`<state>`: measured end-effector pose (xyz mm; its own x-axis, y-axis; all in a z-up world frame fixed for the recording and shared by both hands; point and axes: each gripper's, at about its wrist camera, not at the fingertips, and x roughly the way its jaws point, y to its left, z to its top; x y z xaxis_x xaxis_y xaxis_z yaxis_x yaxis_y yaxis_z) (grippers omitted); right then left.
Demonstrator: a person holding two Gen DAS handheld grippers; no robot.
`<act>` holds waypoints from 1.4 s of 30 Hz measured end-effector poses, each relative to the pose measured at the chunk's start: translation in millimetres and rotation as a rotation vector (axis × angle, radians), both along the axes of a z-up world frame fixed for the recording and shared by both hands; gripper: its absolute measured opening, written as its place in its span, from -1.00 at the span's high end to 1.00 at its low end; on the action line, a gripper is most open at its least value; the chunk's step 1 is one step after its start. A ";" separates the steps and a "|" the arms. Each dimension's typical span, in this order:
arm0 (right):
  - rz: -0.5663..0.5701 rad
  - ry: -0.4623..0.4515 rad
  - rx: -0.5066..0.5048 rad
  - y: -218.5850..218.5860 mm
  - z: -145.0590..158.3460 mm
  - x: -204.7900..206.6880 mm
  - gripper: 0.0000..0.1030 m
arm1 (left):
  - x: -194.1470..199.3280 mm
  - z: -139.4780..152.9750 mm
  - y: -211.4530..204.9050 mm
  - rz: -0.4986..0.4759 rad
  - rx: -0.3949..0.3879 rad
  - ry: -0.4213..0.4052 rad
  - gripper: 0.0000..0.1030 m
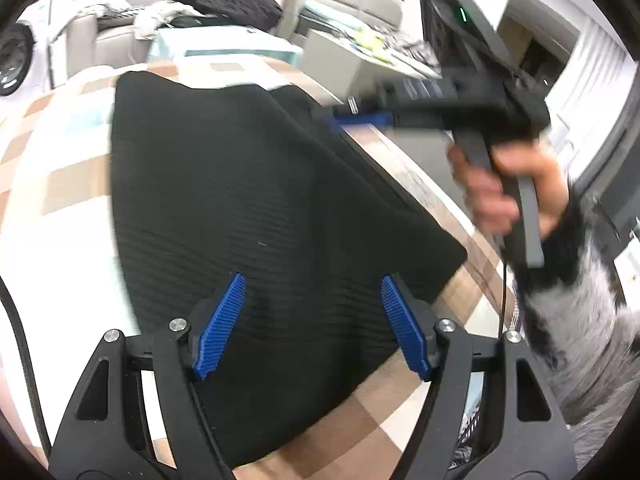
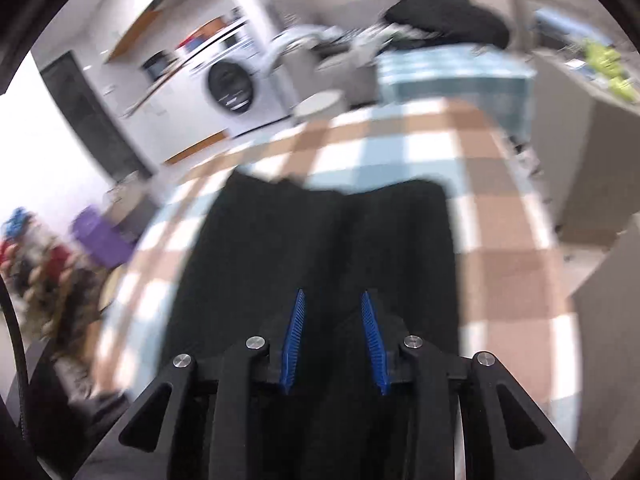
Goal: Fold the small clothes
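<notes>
A black ribbed garment [image 1: 248, 200] lies flat on the checked tablecloth [image 1: 48, 152]. My left gripper [image 1: 312, 288] is open just above its near edge, with nothing between the blue pads [image 1: 222, 324]. The right gripper [image 1: 360, 118] shows in the left wrist view at the garment's far right edge, held by a hand. In the blurred right wrist view the right gripper [image 2: 333, 308] hovers over the black garment [image 2: 320, 240], its jaws apart and empty.
A pile of clothes [image 1: 224, 0] and a folded blue-white item [image 1: 224, 46] sit at the table's far end. A washing machine [image 2: 232, 88] stands behind. A grey counter [image 1: 372, 60] is to the right. Baskets of clutter [image 2: 48, 264] are on the left.
</notes>
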<state>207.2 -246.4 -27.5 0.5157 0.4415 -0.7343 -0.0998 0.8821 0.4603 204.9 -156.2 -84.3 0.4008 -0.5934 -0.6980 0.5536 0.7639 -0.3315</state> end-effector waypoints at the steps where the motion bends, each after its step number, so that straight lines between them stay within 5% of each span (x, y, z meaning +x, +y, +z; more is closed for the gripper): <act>1: 0.024 0.022 0.024 6.4 -5.1 -0.5 0.39 | 1.9 1.8 6.2 0.020 -0.002 -0.005 -0.32; 3: 0.035 0.079 -0.013 14.7 -20.2 1.8 0.39 | 8.4 3.1 21.3 0.074 -0.006 -0.008 -0.32; 4: 0.033 0.102 -0.095 20.5 -26.2 1.8 0.59 | 11.8 2.5 26.7 0.094 -0.006 -0.002 -0.32; 7: 0.063 0.022 -0.110 29.9 -12.6 -11.0 0.88 | 21.7 0.3 40.3 0.141 0.013 0.009 -0.32; 11: 0.035 -0.069 -0.121 22.5 19.5 -27.7 0.89 | 26.0 -3.3 46.6 0.140 0.026 0.009 -0.32; 17: -0.050 0.044 -0.159 7.3 -11.2 -21.9 0.71 | 27.5 -19.8 54.3 0.164 0.077 0.052 -0.32; 20: 0.018 -0.009 -0.089 3.7 5.2 -53.4 0.64 | 21.4 -20.9 54.5 0.155 0.065 0.066 -0.32; 22: 0.098 -0.020 -0.065 12.3 8.5 -80.4 0.26 | 16.9 -22.2 58.0 0.139 0.066 0.079 -0.32; 24: 0.164 -0.013 -0.060 24.0 3.4 -99.2 0.19 | 10.6 -22.3 58.4 0.115 0.066 0.094 -0.32; 27: 0.212 0.007 -0.118 41.1 -11.3 -115.4 0.21 | 0.5 -25.6 57.9 0.077 0.079 0.101 -0.32; 29: 0.211 0.037 -0.169 45.7 -21.0 -115.5 0.70 | -6.0 -27.7 55.7 0.073 0.118 0.092 -0.33; 31: 0.234 -0.041 -0.194 47.9 -8.6 -128.5 0.86 | -9.4 -27.9 56.2 0.084 0.139 0.079 -0.34; 33: 0.242 -0.101 -0.163 40.9 6.5 -141.6 0.87 | -9.7 -28.0 58.0 0.096 0.153 0.077 -0.34; 39: 0.186 0.009 -0.235 29.5 -17.7 -143.8 0.85 | -9.9 -28.1 62.3 0.092 0.162 0.079 -0.34; 42: 0.178 -0.037 -0.233 30.2 -4.2 -144.5 0.60 | -10.5 -25.0 66.4 0.101 0.148 0.082 -0.34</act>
<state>62.6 -216.2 -31.7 0.4735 0.3487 -0.8088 -0.2751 0.9309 0.2402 194.4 -89.8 -109.3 0.3913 -0.4415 -0.8074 0.4479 0.8578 -0.2520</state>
